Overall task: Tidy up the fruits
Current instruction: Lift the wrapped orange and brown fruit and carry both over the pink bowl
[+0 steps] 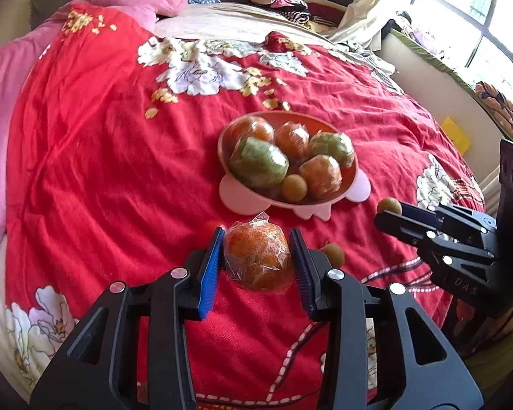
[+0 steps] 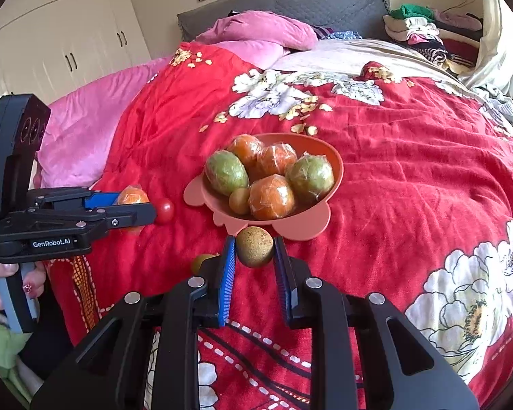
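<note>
The left claw [image 1: 256, 249] grips a plastic-wrapped orange [image 1: 258, 259] between its blue pads. The right claw [image 2: 254, 249] holds a small brown fruit [image 2: 254, 246]. Both sit just before a pink bowl [image 2: 335, 171] of wrapped fruit on the red bed [image 1: 102, 171]. A cherry tomato [image 2: 164, 210] lies nearby.

A: Any readable text?

B: Two bits. "GenRobot.AI", white on a small black label, on the body of the left gripper [image 2: 143, 210] at the left edge of the right wrist view.

A: Left wrist view?

B: "DAS", faint raised letters on the black body of the right gripper [image 1: 388, 213], lower right of the frame. Possibly cut off.

A: Fruit wrappers, bowl?

B: Nothing legible.
</note>
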{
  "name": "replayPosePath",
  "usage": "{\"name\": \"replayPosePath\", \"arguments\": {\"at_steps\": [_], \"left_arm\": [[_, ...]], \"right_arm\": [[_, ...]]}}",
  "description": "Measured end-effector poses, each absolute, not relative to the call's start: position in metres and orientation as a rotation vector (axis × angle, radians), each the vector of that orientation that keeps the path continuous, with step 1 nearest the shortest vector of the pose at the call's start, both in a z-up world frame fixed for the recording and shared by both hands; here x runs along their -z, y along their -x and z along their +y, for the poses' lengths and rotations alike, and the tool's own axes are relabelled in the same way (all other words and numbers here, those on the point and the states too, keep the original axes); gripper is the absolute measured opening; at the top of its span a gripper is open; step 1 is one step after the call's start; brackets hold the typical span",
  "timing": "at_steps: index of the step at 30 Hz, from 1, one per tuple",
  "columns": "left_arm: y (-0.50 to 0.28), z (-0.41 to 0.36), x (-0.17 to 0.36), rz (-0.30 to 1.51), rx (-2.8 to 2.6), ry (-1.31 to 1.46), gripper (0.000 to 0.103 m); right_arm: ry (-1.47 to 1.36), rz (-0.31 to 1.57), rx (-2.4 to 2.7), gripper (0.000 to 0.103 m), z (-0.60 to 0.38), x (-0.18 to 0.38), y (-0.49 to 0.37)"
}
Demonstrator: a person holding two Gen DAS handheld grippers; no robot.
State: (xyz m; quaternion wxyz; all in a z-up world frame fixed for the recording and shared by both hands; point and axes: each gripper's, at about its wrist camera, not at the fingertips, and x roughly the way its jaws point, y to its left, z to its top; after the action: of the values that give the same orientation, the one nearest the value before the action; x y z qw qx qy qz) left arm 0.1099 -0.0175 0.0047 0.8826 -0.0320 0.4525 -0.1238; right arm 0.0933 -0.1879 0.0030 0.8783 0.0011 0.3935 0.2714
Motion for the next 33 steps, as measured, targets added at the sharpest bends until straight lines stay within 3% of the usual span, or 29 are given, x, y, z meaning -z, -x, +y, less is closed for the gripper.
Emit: {"name": "replayPosePath", "arguments": {"at_steps": [33], "left_arm": [[-0.171, -0.066, -0.026, 0.914, 0.321, 0.025, 0.03]], "right_arm": [[-0.037, 0.759, -0.525, 0.021, -0.207, -0.024, -0.109]]}}
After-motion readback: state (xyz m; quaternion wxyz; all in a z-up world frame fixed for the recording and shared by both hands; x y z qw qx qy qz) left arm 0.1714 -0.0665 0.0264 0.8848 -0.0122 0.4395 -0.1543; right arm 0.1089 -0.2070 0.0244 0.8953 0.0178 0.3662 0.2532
